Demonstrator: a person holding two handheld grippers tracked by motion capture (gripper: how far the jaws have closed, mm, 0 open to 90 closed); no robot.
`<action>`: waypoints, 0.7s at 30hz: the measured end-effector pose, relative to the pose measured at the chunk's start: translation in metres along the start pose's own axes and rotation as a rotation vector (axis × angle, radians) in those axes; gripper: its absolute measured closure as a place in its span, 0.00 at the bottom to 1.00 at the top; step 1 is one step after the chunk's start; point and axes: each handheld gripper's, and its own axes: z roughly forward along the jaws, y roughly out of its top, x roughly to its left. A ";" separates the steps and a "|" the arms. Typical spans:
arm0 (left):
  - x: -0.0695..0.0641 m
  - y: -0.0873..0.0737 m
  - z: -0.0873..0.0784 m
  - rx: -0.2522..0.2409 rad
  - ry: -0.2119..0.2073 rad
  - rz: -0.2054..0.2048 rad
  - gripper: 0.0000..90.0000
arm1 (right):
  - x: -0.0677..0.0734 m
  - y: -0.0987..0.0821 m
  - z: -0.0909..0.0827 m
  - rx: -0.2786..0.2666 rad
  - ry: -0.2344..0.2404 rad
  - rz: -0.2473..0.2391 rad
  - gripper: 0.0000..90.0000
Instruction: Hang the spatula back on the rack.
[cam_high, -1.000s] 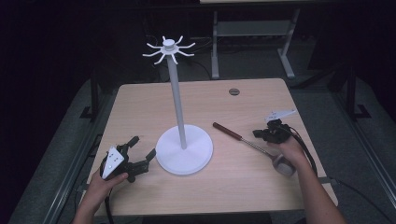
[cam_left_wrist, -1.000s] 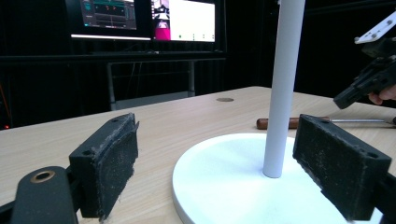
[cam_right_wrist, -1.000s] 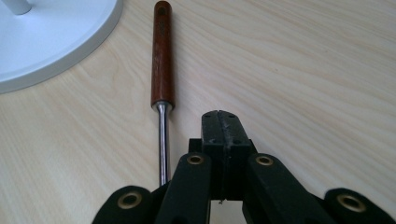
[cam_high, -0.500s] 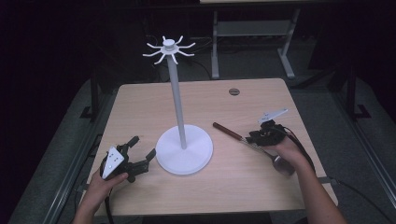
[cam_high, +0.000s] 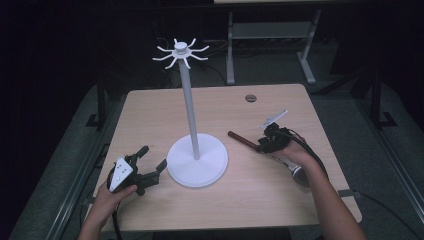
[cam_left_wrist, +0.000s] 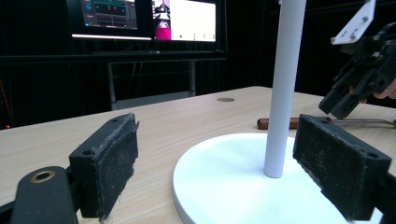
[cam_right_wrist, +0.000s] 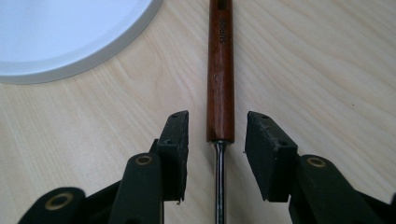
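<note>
A white stand (cam_high: 197, 160) with a round base, a tall pole and hooks at its top stands mid-table. To its right lies a ladle with a dark wooden handle (cam_high: 243, 139) and a metal bowl (cam_high: 299, 175). My right gripper (cam_high: 261, 146) hovers over it, pointing down. Its jaws have just been opening, and the handle (cam_right_wrist: 220, 70) lies between the pads without touching them, where wood meets the metal shaft. My left gripper (cam_high: 152, 157) rests at the front left, open, aimed at the stand's base (cam_left_wrist: 224, 182) and pole (cam_left_wrist: 285, 84).
A small round grommet (cam_high: 250, 98) sits in the tabletop at the back right. A metal frame (cam_high: 270, 30) stands behind the table and lit monitors (cam_left_wrist: 144, 18) glow beyond it. The stand's base rim (cam_right_wrist: 70, 28) lies close to the left of my right gripper (cam_right_wrist: 217, 140).
My right gripper has slid left along the ladle toward the wooden handle and its jaws have opened. The ladle, the stand and my left gripper have stayed put.
</note>
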 end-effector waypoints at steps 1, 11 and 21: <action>0.000 0.000 0.000 0.001 0.000 0.001 0.15 | 0.000 0.003 0.003 0.019 0.001 0.001 0.65; 0.000 0.000 0.000 0.000 -0.001 0.001 0.15 | -0.003 0.021 0.019 0.155 0.001 -0.025 0.65; 0.000 0.000 0.000 0.001 -0.002 -0.001 0.15 | -0.002 0.034 0.032 0.268 -0.002 -0.036 0.67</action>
